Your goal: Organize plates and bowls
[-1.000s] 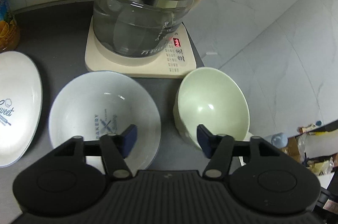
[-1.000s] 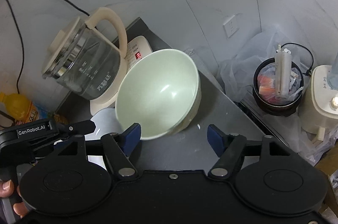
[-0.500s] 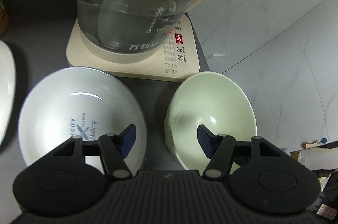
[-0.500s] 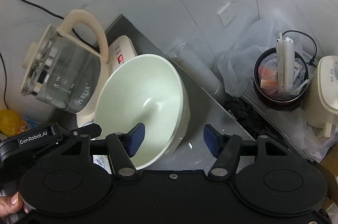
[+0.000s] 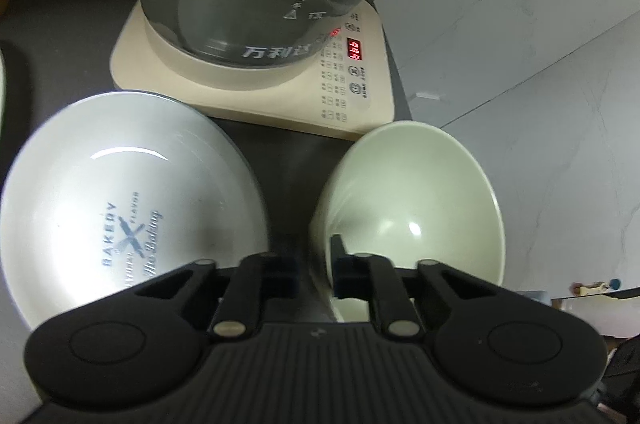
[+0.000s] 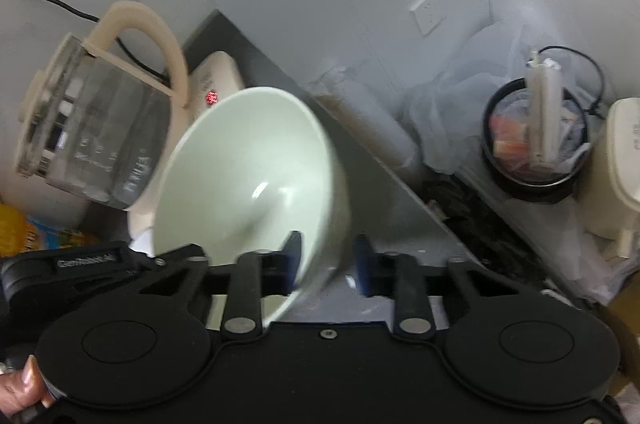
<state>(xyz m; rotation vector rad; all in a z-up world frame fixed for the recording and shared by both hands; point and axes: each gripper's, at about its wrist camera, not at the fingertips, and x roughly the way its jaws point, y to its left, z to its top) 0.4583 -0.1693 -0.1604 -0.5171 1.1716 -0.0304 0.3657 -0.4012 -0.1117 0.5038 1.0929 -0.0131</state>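
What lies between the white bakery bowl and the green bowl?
Only bare dark counter separates the white bakery bowl and green bowl, in the left wrist view.

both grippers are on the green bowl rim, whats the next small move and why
Probably lift the green bowl slightly and carry it toward the white bowl beside it. The left hand-held gripper and right hand-held gripper each straddle its rim, nearly closed, and it already sits tilted.
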